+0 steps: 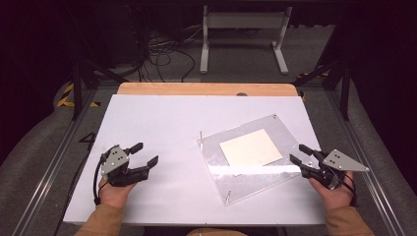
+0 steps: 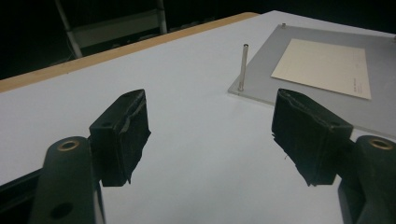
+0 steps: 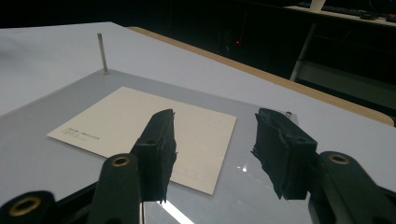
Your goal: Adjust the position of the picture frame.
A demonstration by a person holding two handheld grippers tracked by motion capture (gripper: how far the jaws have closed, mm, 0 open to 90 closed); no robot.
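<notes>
Right tool [image 1: 298, 153] open, empty, left tool [image 1: 145, 153] likewise

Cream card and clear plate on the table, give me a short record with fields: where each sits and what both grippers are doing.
card: lies flat on the clear plate
plate: flat on white table, metal pin upright at a corner
left gripper: open, empty, apart from the plate
right gripper: open, empty, at the plate's right edge

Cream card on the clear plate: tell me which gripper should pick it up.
Right. The right gripper hovers open at the plate's edge, aimed at the card; the left gripper sits farther off over bare table.
</notes>
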